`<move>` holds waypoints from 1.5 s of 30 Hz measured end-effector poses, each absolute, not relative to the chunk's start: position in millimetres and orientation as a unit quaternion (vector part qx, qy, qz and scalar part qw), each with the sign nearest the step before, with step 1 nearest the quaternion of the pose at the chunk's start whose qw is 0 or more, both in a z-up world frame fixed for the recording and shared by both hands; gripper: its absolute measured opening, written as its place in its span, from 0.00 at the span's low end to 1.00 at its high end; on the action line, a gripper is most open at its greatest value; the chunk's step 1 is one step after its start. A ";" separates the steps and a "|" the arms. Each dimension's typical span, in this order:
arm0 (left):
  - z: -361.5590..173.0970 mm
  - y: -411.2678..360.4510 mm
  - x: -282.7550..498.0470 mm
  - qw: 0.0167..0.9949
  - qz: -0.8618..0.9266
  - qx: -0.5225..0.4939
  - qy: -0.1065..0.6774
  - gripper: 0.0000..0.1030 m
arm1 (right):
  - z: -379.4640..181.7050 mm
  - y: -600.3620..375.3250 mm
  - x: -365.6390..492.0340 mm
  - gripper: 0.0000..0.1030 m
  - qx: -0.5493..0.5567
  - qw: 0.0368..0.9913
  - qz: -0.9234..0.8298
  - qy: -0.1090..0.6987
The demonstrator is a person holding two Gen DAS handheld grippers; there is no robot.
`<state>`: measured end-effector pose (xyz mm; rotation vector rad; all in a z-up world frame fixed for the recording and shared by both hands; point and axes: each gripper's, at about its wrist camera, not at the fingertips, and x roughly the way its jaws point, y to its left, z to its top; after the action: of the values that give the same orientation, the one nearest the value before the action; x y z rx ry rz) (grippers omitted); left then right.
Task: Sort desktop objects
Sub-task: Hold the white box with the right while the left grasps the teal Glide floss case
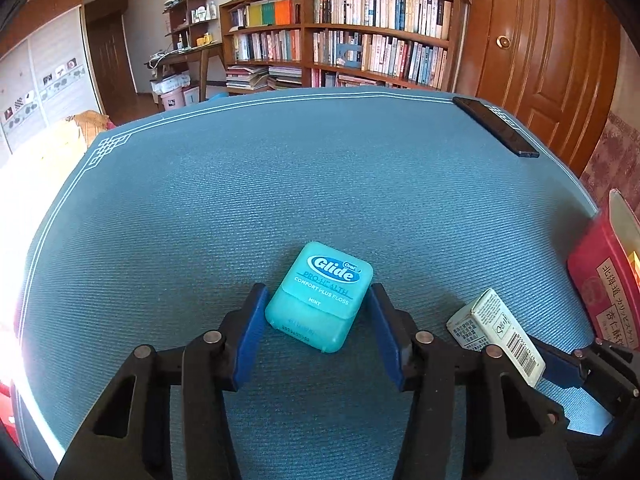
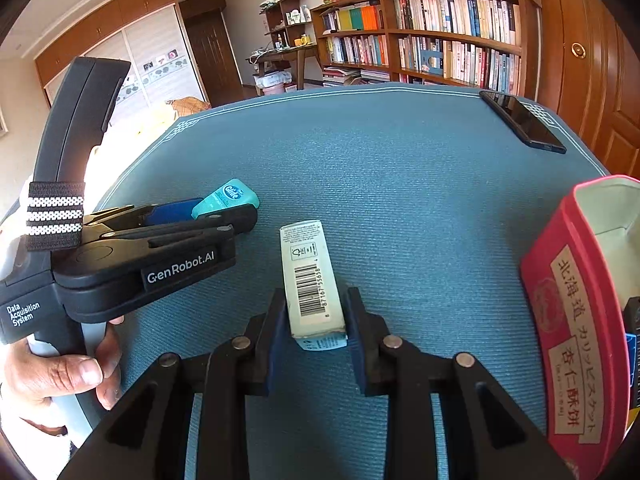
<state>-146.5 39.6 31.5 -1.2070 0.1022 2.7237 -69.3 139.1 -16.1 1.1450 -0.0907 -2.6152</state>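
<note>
Left wrist: left gripper (image 1: 316, 300) spread around floss case (image 1: 319, 295), not clamped. Right gripper (image 2: 314, 316) pinching white carton (image 2: 311, 284); red tin (image 2: 576, 304) beside.

Teal Oral-B Glide floss container (image 1: 319, 297), rounded-square, lies flat and label-up on the blue table mat (image 1: 280, 184), skewed slightly. White carton (image 2: 313, 284) with barcode face up sits just right of it, long axis pointing away, near end raised a little. Red tin (image 2: 576, 312) with Japanese lettering stands at the mat's right edge, lid off, pale interior showing.
</note>
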 end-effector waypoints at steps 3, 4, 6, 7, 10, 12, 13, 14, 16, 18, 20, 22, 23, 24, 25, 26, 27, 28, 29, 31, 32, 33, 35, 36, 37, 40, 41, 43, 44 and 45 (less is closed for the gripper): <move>31.8 37.7 -146.4 0.080 0.912 -0.402 0.029 0.50 | -16.1 138.7 -69.5 0.31 0.396 0.141 -0.907 -0.029; 32.0 37.4 -146.2 0.080 0.912 -0.401 0.028 0.49 | -16.1 138.6 -69.0 0.31 0.396 0.141 -0.907 -0.029; 32.3 38.3 -145.8 0.080 0.913 -0.400 0.026 0.48 | -16.8 139.2 -68.2 0.31 0.396 0.142 -0.907 -0.031; 32.8 38.5 -145.6 0.080 0.913 -0.399 0.025 0.48 | -16.8 139.7 -68.8 0.31 0.396 0.143 -0.906 -0.033; 33.2 40.3 -145.5 0.080 0.913 -0.399 0.026 0.47 | -17.2 141.5 -69.6 0.31 0.396 0.144 -0.906 -0.036; 32.3 42.1 -145.8 0.078 0.914 -0.398 0.031 0.47 | -17.2 141.9 -69.5 0.31 0.396 0.144 -0.906 -0.036; 32.2 43.0 -146.0 0.076 0.914 -0.397 0.033 0.47 | -17.1 141.2 -69.2 0.31 0.396 0.144 -0.906 -0.036; 31.8 43.8 -146.4 0.075 0.914 -0.397 0.033 0.47 | -17.6 142.5 -71.3 0.31 0.396 0.144 -0.906 -0.036; 31.6 45.3 -146.9 0.073 0.914 -0.397 0.035 0.48 | -17.5 142.5 -71.2 0.31 0.396 0.144 -0.906 -0.036; 31.1 47.0 -147.3 0.071 0.914 -0.397 0.037 0.48 | -17.8 142.9 -71.7 0.31 0.396 0.144 -0.906 -0.035; 30.9 48.3 -147.9 0.068 0.914 -0.397 0.039 0.48 | -18.0 142.0 -71.3 0.31 0.396 0.144 -0.906 -0.034; 30.6 48.9 -147.9 0.067 0.915 -0.396 0.039 0.48 | -18.1 141.9 -71.1 0.31 0.396 0.144 -0.906 -0.035; 30.7 48.8 -147.8 0.066 0.915 -0.396 0.039 0.48 | -18.1 142.2 -71.2 0.31 0.396 0.144 -0.906 -0.035; 31.0 48.7 -147.5 0.066 0.915 -0.396 0.037 0.48 | -18.1 141.8 -70.9 0.31 0.396 0.144 -0.906 -0.035; 31.2 49.1 -147.6 0.066 0.915 -0.396 0.034 0.48 | -17.9 141.5 -70.3 0.31 0.396 0.144 -0.906 -0.035; 31.7 48.6 -147.1 0.068 0.916 -0.395 0.030 0.47 | -18.0 141.8 -70.3 0.31 0.395 0.145 -0.906 -0.036; 32.3 48.5 -146.4 0.071 0.916 -0.394 0.027 0.47 | -17.8 142.0 -70.7 0.31 0.395 0.145 -0.906 -0.037; 33.1 48.6 -145.8 0.074 0.916 -0.393 0.023 0.46 | -17.8 142.2 -70.9 0.31 0.395 0.146 -0.906 -0.038; 34.2 49.5 -144.6 0.077 0.917 -0.391 0.021 0.46 | -17.7 142.1 -71.0 0.31 0.394 0.147 -0.906 -0.040; 37.6 53.1 -141.3 0.082 0.919 -0.384 0.023 0.45 | -17.7 142.3 -71.5 0.30 0.393 0.148 -0.906 -0.042; 40.2 55.4 -139.6 0.084 0.921 -0.380 0.025 0.45 | -17.7 142.4 -71.2 0.29 0.392 0.148 -0.907 -0.043; 42.7 57.2 -137.7 0.086 0.922 -0.376 0.026 0.45 | -17.3 142.5 -70.6 0.28 0.391 0.149 -0.907 -0.044; 48.0 60.3 -133.8 0.090 0.925 -0.368 0.026 0.45 | -16.1 142.4 -68.5 0.28 0.387 0.150 -0.908 -0.045; 50.7 61.3 -132.0 0.092 0.926 -0.365 0.026 0.44 | -15.3 142.2 -67.5 0.27 0.385 0.150 -0.910 -0.045; 53.4 61.9 -130.4 0.093 0.928 -0.361 0.024 0.44 | -14.3 142.1 -66.3 0.27 0.382 0.149 -0.911 -0.045; 60.6 60.8 -126.0 0.102 0.930 -0.354 0.014 0.34 | -11.0 142.3 -63.2 0.26 0.374 0.148 -0.914 -0.046; 62.1 59.7 -126.2 0.107 0.928 -0.356 0.008 0.19 | -9.8 142.5 -62.3 0.26 0.372 0.146 -0.916 -0.046; 63.9 56.4 -127.3 0.113 0.926 -0.361 -0.008 0.19 | -7.8 143.7 -61.0 0.26 0.367 0.144 -0.918 -0.046; 63.1 55.6 -128.3 0.107 0.925 -0.364 -0.006 0.19 | -7.1 143.4 -60.6 0.26 0.365 0.143 -0.919 -0.045; 61.9 55.0 -129.5 0.105 0.925 -0.366 -0.005 0.19 | -7.1 142.9 -60.3 0.26 0.366 0.143 -0.919 -0.045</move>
<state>-129.5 55.0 61.9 -1.0774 -0.0146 2.7253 -60.3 142.9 -7.1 1.0550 -0.1294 -2.6497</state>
